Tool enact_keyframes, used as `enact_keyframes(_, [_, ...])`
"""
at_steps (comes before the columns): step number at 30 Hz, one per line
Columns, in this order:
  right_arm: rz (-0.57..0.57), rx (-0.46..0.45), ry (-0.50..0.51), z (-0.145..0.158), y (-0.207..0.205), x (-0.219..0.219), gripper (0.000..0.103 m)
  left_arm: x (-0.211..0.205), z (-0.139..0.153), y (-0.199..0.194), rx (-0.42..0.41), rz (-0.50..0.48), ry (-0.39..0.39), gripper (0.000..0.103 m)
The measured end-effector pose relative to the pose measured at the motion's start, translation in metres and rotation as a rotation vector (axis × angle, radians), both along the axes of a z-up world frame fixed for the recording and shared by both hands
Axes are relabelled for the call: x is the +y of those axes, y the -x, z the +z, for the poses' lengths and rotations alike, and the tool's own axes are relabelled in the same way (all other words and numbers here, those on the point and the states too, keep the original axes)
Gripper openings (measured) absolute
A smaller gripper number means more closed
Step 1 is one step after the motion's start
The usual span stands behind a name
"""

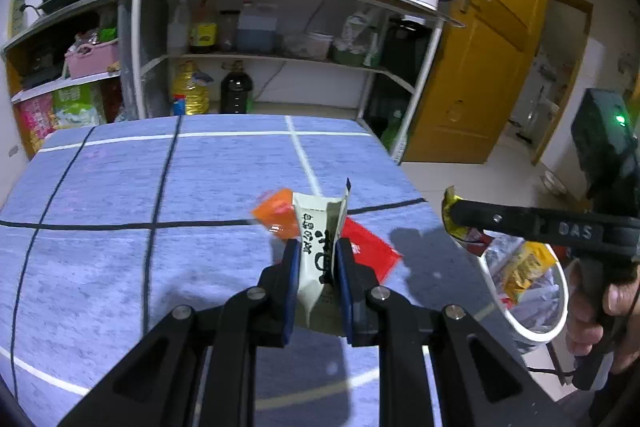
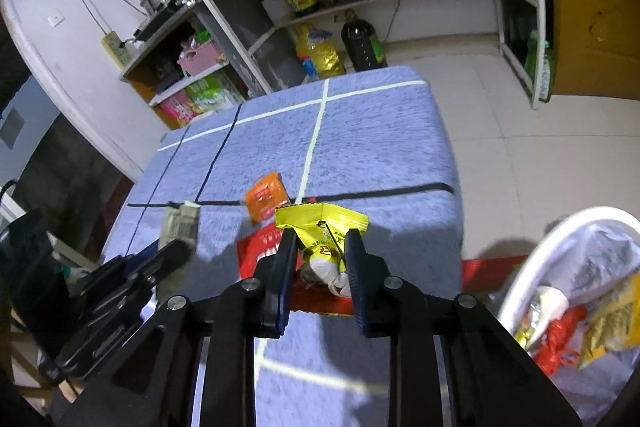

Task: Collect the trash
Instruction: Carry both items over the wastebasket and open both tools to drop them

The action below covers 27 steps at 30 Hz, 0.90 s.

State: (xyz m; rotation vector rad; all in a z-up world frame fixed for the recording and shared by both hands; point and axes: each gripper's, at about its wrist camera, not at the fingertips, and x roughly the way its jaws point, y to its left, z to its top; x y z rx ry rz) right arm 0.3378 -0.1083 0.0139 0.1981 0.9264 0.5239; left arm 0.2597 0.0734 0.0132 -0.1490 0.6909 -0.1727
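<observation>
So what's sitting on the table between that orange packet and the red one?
Nothing on the cloth itself. In the right wrist view, the orange packet and red packet lie almost touching.

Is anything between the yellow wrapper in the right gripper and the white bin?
Nothing visible does. The right gripper holds the yellow wrapper over the table edge; the white bin stands open just to its right.

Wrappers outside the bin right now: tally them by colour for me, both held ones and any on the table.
Cream wrapper, held in left gripper: 1
Yellow wrapper, held in right gripper: 1
Orange wrapper, on the blue tablecloth: 1
Red wrapper, on the tablecloth: 1
Total: 4
</observation>
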Motion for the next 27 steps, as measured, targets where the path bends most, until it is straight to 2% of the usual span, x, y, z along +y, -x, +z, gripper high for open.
enact_keyframes(11, [-0.099,-0.128,0.073,0.016,0.071,-0.081,0.025,-0.097,0.007,0.02,-0.016,-0.165,-0.001,0.019])
enact_keyframes(20, [-0.2,-0.142,0.109,0.012,0.095,-0.162,0.025,-0.173,0.003,0.012,0.014,-0.268,0.048,0.019])
enact_keyframes(27, [-0.249,-0.126,0.103,-0.002,0.093,-0.204,0.025,-0.223,-0.005,0.001,0.047,-0.321,0.042,0.02])
